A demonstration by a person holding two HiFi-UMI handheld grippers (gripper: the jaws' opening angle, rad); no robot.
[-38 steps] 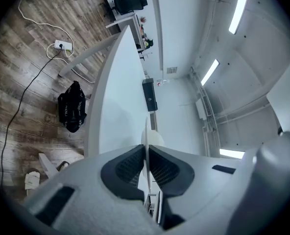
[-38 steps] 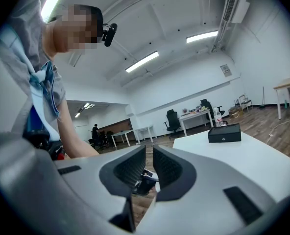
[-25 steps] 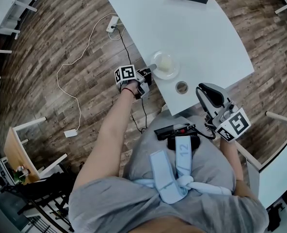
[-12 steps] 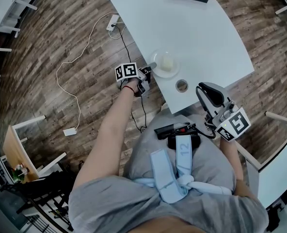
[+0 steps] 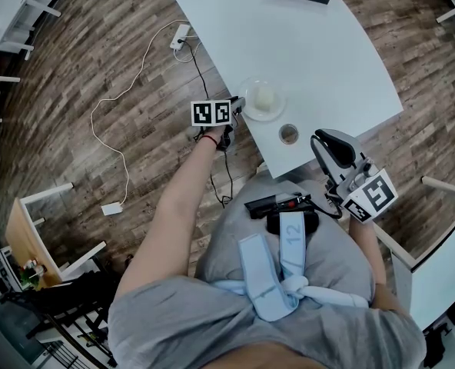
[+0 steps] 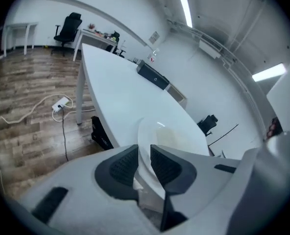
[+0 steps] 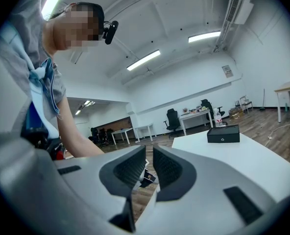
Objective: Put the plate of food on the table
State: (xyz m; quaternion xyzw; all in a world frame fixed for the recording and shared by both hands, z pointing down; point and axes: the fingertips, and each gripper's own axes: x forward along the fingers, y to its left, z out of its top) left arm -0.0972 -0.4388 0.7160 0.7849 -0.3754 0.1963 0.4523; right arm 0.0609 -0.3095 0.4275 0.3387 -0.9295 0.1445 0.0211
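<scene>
Pinching the rim of the plate (image 5: 277, 112) between its jaws, the left tool (image 5: 237, 106) reaches in from the counter's edge. The plate, carrying pale food (image 5: 264, 97), lies on the white counter (image 5: 312, 44). Off the counter's corner, the right tool (image 5: 325, 141) hovers, jaws together, empty.

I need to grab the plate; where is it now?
Head view: the plate is at the left edge of the white table, its rim clamped by the left gripper.
</scene>
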